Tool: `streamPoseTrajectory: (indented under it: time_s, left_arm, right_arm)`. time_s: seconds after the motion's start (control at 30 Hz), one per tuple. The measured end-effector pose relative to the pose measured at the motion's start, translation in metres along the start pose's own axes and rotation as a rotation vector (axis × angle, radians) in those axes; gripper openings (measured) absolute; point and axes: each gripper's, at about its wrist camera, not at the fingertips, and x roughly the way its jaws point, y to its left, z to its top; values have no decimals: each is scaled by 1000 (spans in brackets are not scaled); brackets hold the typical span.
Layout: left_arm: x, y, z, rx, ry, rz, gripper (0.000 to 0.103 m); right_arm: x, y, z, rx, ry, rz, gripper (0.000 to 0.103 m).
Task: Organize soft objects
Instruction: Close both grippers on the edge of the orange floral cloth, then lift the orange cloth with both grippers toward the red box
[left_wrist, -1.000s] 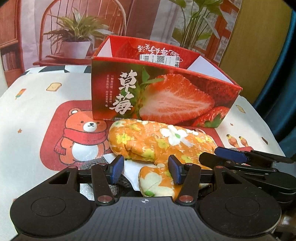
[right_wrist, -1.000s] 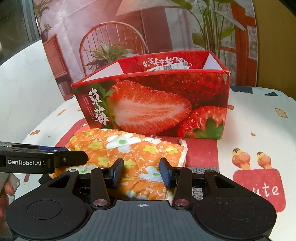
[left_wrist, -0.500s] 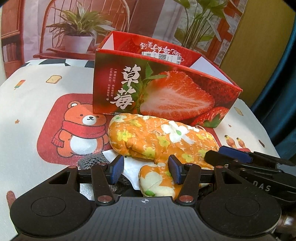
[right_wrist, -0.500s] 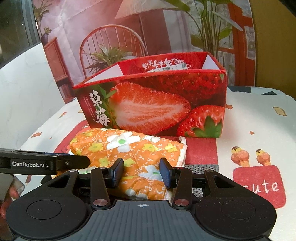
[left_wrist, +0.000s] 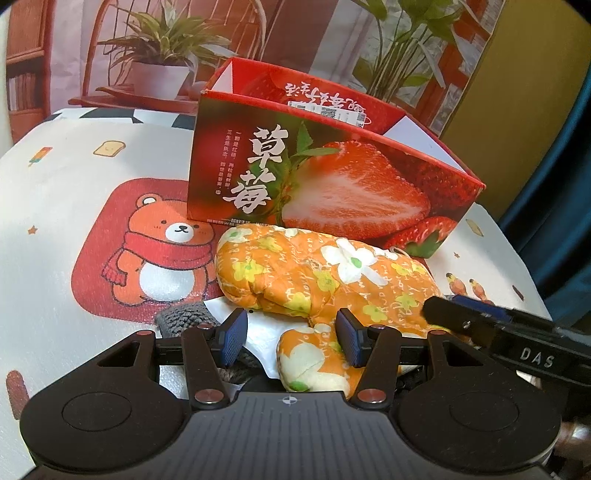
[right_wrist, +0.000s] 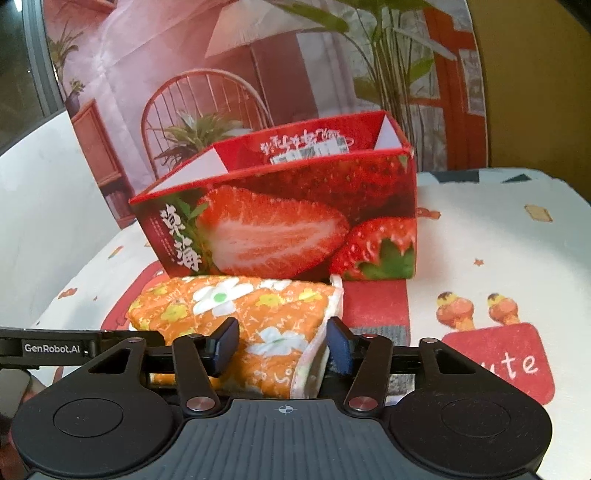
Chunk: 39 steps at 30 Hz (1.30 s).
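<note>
An orange floral oven mitt (left_wrist: 325, 277) lies on the tablecloth in front of an open red strawberry box (left_wrist: 332, 192). My left gripper (left_wrist: 291, 338) is open, with the mitt's thumb lying between its jaws, close to the right pad. My right gripper (right_wrist: 281, 349) is at the mitt's cuff end (right_wrist: 258, 332). Its jaws are opening, and the cuff fills the gap between them. The right gripper's fingers (left_wrist: 465, 321) reach in from the right in the left wrist view. The box (right_wrist: 280, 229) stands just behind the mitt.
A grey knitted piece (left_wrist: 184, 317) and a white sheet (left_wrist: 258, 332) lie under the mitt near my left gripper. Grey knit (right_wrist: 380, 332) also shows by the right pad. The tablecloth (left_wrist: 74, 184) has a bear print on its left. A plant backdrop stands behind the box.
The right gripper's jaws have spread wider around the mitt's cuff, and its view has rolled slightly. The left gripper keeps its place and width.
</note>
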Motion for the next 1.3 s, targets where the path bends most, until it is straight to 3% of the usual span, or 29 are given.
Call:
streamPoseTrajectory:
  time_s: [0.17,0.27,0.4,0.63,0.83,1.0,1.1,1.3]
  left_arm:
    - [0,6,2,-37,2,-23,56]
    - [-5,14,9,-92,-12,-43,56]
    - [-9,28,23,-150,-37,-4,56]
    - [24,46,40,-237,36,-16,56]
    - [42,40,41,-209,65,-34,54]
    - [38,33,42,-142,45,-16,31]
    - [32,27,42,-92,23,-7,25]
    - [21,18,42,-44,-10,10,22]
  right_arm:
    - [9,-2,-1,19,26,20,55]
    - [11,-3,-1,22,34,27,49]
    - [12,-4,-2,16,34,28,47]
    - [13,-4,-2,12,33,28,46]
    - [14,-6,2,15,51,34,50]
    - [17,-8,4,36,76,37,51]
    - [19,-10,6,60,97,34,54]
    - [22,-17,9,124,136,50,54]
